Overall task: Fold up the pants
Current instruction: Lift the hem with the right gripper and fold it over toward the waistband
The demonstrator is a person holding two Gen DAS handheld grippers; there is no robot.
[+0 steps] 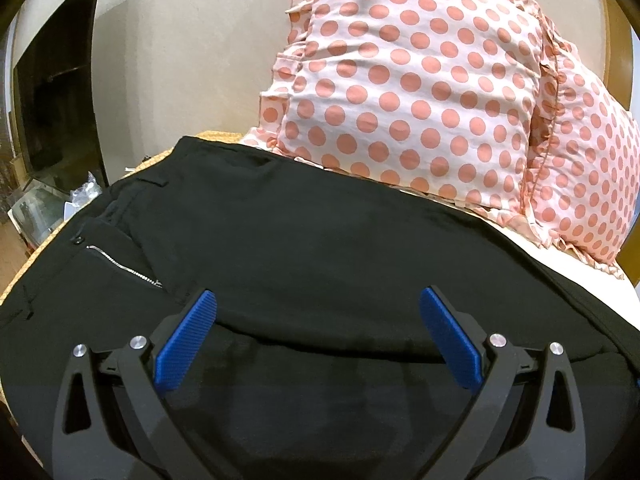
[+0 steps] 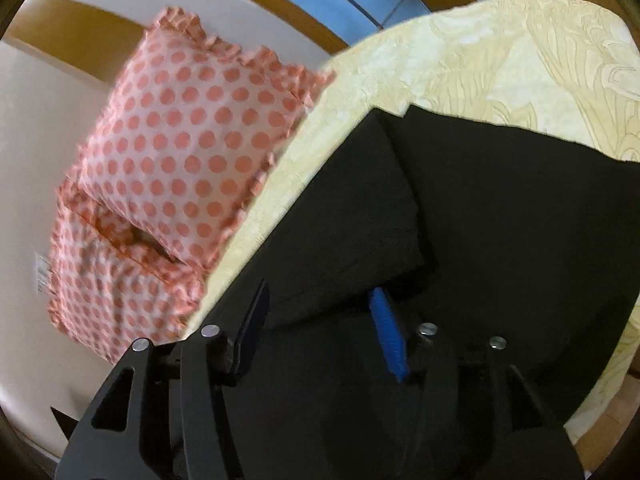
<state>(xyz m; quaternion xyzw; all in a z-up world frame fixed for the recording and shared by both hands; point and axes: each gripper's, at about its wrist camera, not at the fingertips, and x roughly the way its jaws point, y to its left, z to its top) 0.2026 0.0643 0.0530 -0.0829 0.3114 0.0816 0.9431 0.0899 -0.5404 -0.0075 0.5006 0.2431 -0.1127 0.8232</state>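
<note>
While pants [image 1: 320, 248] are lying on bed [image 2: 460, 52] with legs seemingly doubled over, you're hovering left gripper [image 1: 318, 320] wide, right gripper [image 2: 318, 312] also spread, holding nothing; lengthwise folds likely remaining.

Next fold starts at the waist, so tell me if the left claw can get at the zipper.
Probably yes: the left claw is open over the pants, and the zipper lies uncovered just beyond its left finger.

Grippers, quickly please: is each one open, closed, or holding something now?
Left gripper: open above the black pants, holding nothing.
Right gripper: open, a pants fold between its fingers, not clamped.
</note>
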